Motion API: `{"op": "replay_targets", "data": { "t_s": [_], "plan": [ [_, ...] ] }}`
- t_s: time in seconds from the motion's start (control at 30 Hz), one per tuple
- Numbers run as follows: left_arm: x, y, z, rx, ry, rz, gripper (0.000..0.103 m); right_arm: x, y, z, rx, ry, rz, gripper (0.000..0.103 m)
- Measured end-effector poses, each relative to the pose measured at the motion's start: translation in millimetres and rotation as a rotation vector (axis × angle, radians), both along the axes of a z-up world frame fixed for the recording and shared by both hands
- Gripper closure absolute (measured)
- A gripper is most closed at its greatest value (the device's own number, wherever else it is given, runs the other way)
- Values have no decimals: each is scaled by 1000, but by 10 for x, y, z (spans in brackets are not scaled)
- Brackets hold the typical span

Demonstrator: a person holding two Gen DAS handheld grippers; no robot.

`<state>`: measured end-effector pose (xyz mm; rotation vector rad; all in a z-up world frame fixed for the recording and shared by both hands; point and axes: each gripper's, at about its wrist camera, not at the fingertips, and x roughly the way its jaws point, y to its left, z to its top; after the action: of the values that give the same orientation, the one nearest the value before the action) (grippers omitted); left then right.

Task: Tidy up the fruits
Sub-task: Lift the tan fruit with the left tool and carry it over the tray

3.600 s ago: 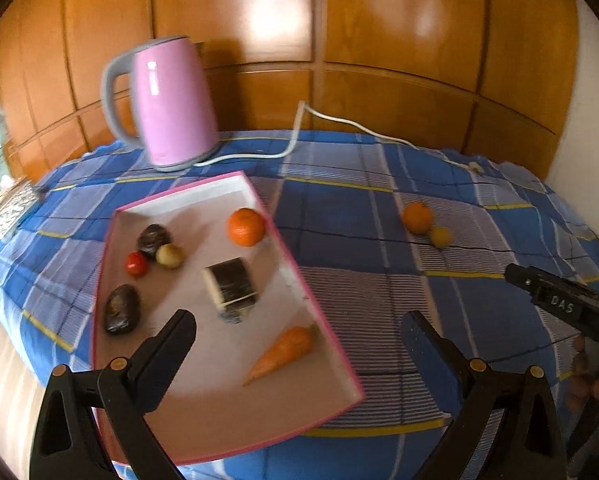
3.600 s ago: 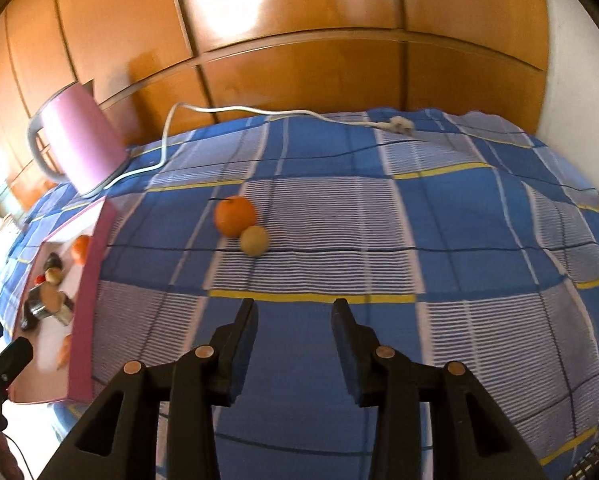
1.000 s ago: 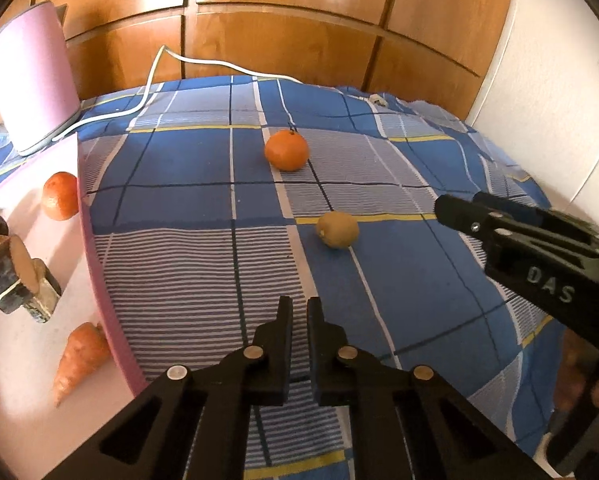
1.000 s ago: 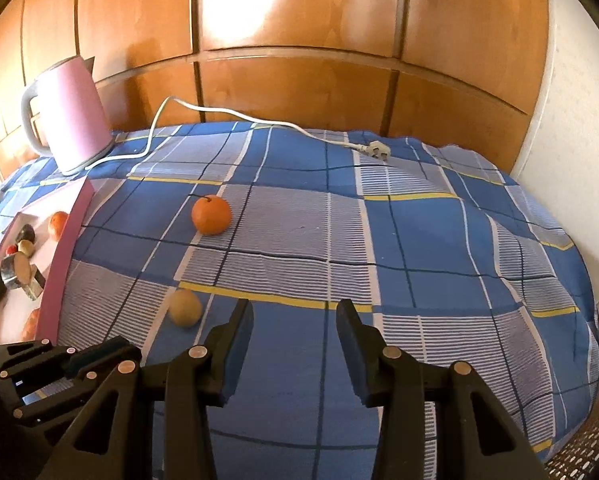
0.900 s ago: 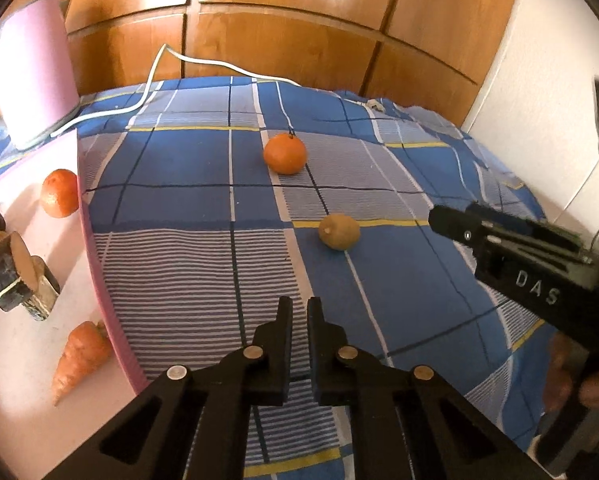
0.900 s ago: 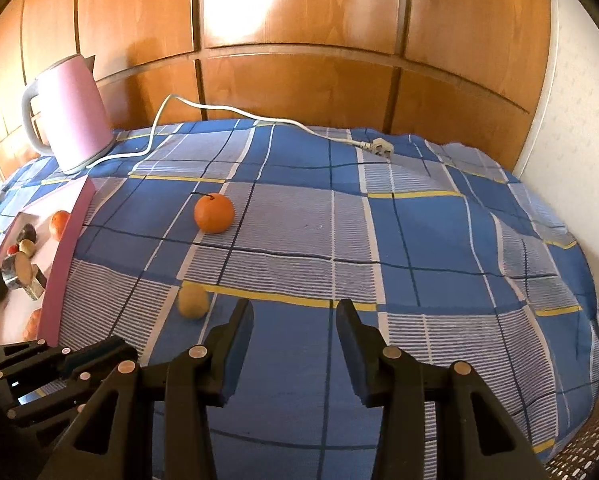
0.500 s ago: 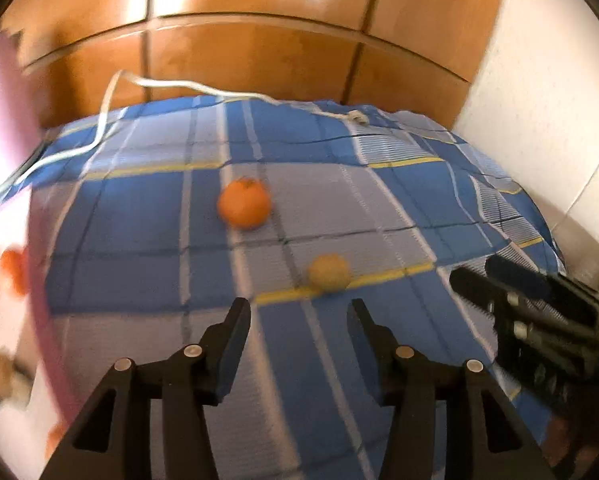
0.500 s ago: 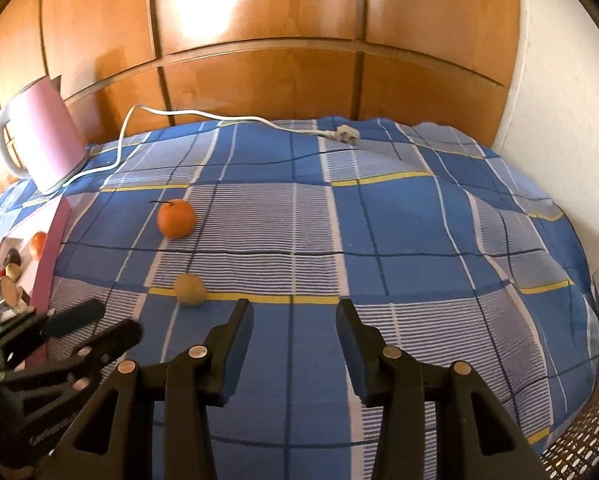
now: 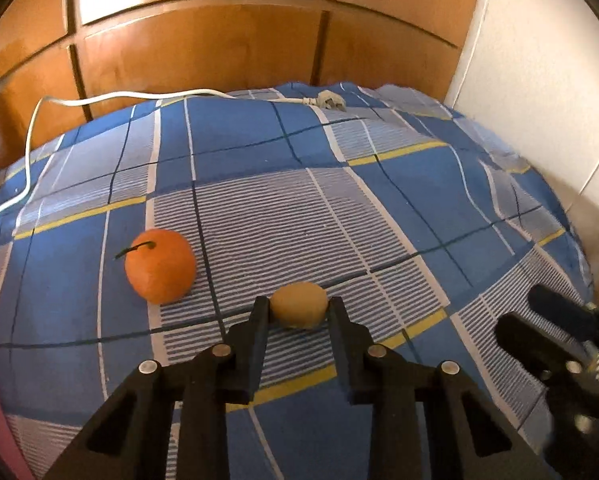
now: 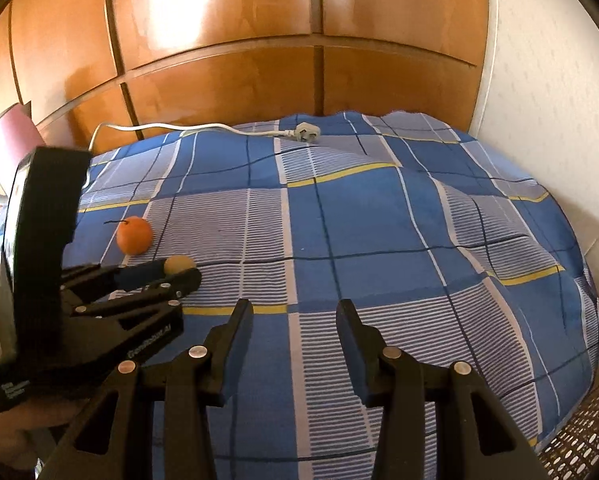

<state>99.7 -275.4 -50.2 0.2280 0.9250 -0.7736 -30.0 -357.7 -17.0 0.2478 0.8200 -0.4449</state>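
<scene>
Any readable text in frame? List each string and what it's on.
"…Robot.AI": white print along the side of the left gripper, whose fingers close on the small yellow fruit; the letters before "Robot" are too blurred to read.
Small white print on the lower corner of the same gripper's body: too small to read.
Left wrist view: no text.

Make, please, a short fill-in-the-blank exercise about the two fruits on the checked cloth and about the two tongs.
1. The small yellow-brown fruit lies between the fingers of the ____ tongs.
2. The orange with the thin stem lies on the cloth, apart from the small fruit, on its ____ side in the left wrist view.
3. The right tongs hold ____.
4. The white plug lies near the ____ edge of the cloth.

Missing words: left; left; nothing; far
</scene>
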Motion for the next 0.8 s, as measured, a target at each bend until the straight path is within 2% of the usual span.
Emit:
{"op": "replay_targets", "data": {
  "t_s": [0.37,0.8],
  "plan": [
    [-330,795,420,-130,-4,92,74,191,-16,-115,52,12,30,59],
    [-470,1835,719,-224,-26,269,74,799,552,-168,101,23,289,58]
  ]
}}
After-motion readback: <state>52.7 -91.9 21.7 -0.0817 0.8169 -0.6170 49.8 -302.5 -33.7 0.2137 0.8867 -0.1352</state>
